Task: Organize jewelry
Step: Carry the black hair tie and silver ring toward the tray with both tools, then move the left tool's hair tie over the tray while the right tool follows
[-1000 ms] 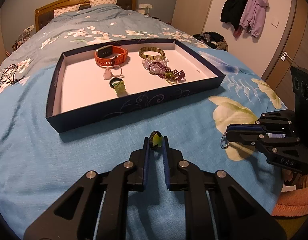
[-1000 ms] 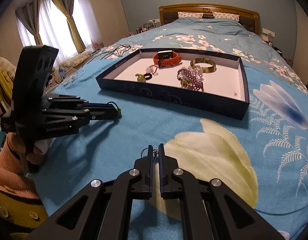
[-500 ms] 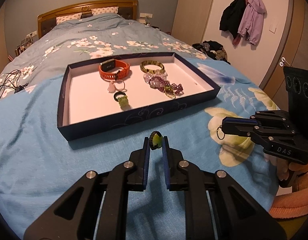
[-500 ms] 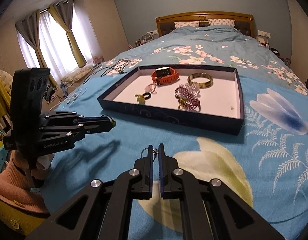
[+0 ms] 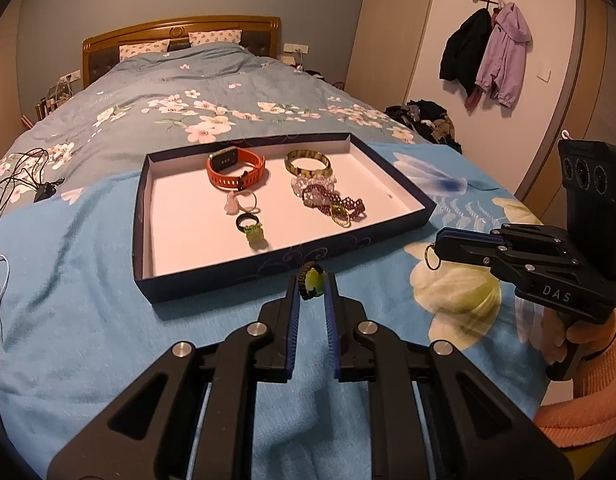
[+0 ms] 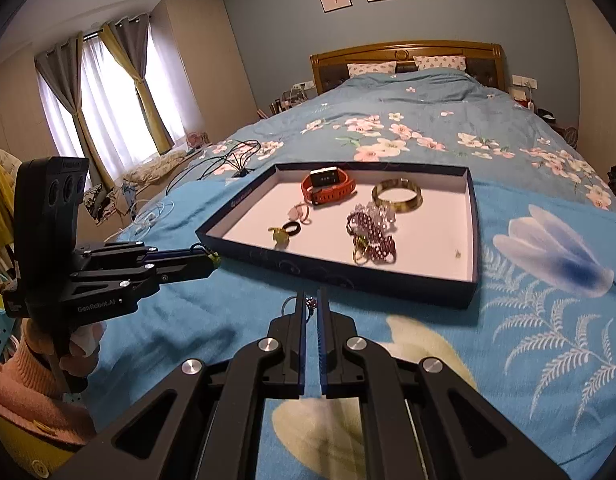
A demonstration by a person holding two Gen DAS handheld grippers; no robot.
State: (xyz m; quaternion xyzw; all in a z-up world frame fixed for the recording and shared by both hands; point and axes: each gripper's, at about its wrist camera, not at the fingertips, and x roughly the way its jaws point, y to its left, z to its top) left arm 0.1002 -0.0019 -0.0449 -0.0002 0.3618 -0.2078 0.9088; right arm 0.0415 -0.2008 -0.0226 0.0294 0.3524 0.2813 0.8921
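My left tongs (image 5: 311, 286) are pinching a dark ring with a yellow-green stone (image 5: 312, 280) between their blue-padded tips, holding it above the blue bedspread (image 5: 88, 300), just in front of the near wall of the tray (image 5: 268, 270). My right tongs (image 6: 312, 304) are pressed nearly together on a thin metal ring (image 6: 288, 305), which is hanging out to the left of the tips; a small dark piece beside it is too blurred to identify. In the left view the right tongs (image 5: 437, 242) are appearing at the right edge, with the thin ring (image 5: 432, 256) dangling below the tip. In the right view the left tongs (image 6: 212, 258) are reaching in from the left, with the yellow-green stone showing at their tip, close to the tray's near-left corner.

The tray, dark blue outside and pale inside, is lying flat on the bedspread and is holding the sorted pieces. An orange watch (image 5: 236, 168) is sitting toward the far wall, with a green bangle (image 5: 308, 162) to its right. Beaded bracelets (image 5: 331, 200) are lying in a heap in front of the bangle, touching one another, with a small gold ring (image 5: 339, 218) at their near edge. A pale pink ring (image 5: 240, 202) is resting in front of the watch, and a black ring (image 5: 246, 222) with a green ornament is lying just nearer to me.

Black cables (image 5: 20, 176) are trailing across the bed to the left of the tray.
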